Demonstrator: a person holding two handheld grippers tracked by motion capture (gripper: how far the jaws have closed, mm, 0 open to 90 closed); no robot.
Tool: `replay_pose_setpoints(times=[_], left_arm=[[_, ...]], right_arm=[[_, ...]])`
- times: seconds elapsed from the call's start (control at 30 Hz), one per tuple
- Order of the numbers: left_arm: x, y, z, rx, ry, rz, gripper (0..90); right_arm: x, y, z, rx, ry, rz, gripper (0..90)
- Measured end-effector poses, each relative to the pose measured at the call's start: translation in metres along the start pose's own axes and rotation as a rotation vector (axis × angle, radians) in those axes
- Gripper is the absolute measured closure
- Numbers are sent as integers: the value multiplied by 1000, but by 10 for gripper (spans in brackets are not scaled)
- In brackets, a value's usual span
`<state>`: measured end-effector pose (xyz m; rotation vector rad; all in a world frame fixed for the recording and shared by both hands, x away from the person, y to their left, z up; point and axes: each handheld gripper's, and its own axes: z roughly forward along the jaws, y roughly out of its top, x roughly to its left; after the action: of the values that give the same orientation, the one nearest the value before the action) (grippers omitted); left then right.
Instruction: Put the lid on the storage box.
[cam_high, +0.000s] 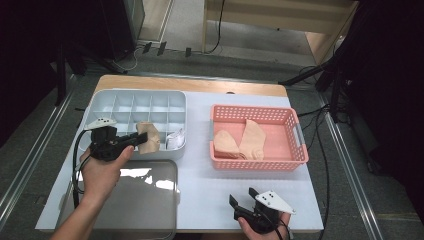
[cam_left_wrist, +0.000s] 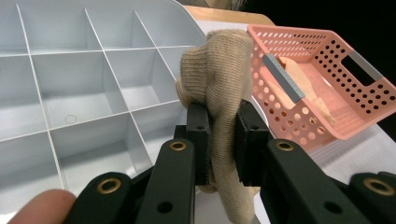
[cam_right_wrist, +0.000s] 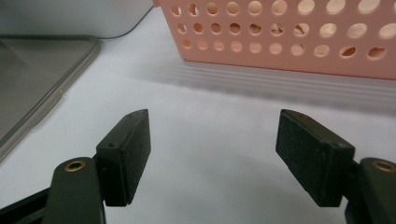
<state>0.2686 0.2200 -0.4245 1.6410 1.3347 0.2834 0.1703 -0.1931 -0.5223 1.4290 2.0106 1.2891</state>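
Surface (cam_high: 210, 190), white and wide, carries everything, and the pink perforated basket (cam_high: 260, 159) serves as the landmark. Directly left of the basket stands the pale grey divided organizer tray (cam_high: 107, 97), with many square compartments. Nearer the person than the basket and to its left lies the flat translucent lid (cam_high: 150, 210), its top reflecting light. Inside the basket two beige socks (cam_high: 239, 142) lie side by side, touching each other. A small white crumpled thing (cam_high: 176, 139) sits in the tray compartment that is closest to the basket.

Left of the basket, over the near row of the tray, the left gripper (cam_left_wrist: 219, 140) holds one folded beige sock (cam_left_wrist: 219, 79); its fingers (cam_left_wrist: 198, 135) pinch the sock from both sides, and the cloth bulges above them. Whether the sock touches the tray floor cannot be told.

In front of the basket, near the surface edge, the right gripper (cam_right_wrist: 212, 154) has its fingers (cam_right_wrist: 135, 149) spread wide with nothing between them.
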Motion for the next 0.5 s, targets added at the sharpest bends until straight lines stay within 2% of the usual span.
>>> replay_pose_setpoints(times=[0.4, 0.5], left_arm=[[5, 3, 14, -2, 27, -15, 792], [7, 4, 18, 6, 23, -18, 793]], right_arm=[[-1, 0, 0, -3, 2, 2, 267], [-1, 0, 0, 0, 0, 6, 267]])
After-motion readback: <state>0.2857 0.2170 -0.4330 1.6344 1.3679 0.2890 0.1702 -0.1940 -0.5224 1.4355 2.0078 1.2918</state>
